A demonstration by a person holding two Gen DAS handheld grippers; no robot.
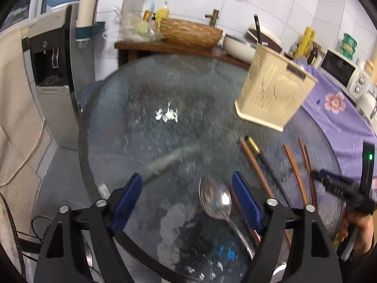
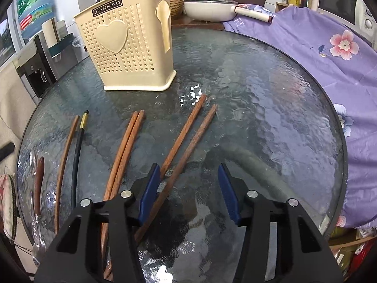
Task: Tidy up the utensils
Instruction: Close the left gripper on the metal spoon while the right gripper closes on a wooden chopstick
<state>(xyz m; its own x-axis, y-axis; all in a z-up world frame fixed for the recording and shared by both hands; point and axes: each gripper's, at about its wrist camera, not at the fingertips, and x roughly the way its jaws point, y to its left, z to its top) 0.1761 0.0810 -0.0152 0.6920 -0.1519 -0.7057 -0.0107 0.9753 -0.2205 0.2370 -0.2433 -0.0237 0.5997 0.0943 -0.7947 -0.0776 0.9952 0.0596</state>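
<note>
A cream perforated utensil holder [image 2: 132, 47] stands upright on the round glass table [image 2: 259, 99]; it also shows in the left wrist view [image 1: 273, 92]. Several brown wooden chopsticks [image 2: 188, 127] and one black chopstick [image 2: 76, 155] lie loose on the glass. A metal spoon [image 1: 215, 199] lies near the table edge. My left gripper [image 1: 187, 202] is open above the spoon, whose bowl sits between the fingers. My right gripper [image 2: 188, 193] is open just above a brown chopstick [image 2: 174, 179] that runs between its fingers.
A purple floral cloth [image 2: 318, 54] covers the counter to the right, with a microwave [image 2: 339, 2] behind. A white pan [image 2: 207, 9] and a wicker basket [image 1: 190, 33] sit behind the table. A water dispenser [image 1: 49, 70] stands at the left.
</note>
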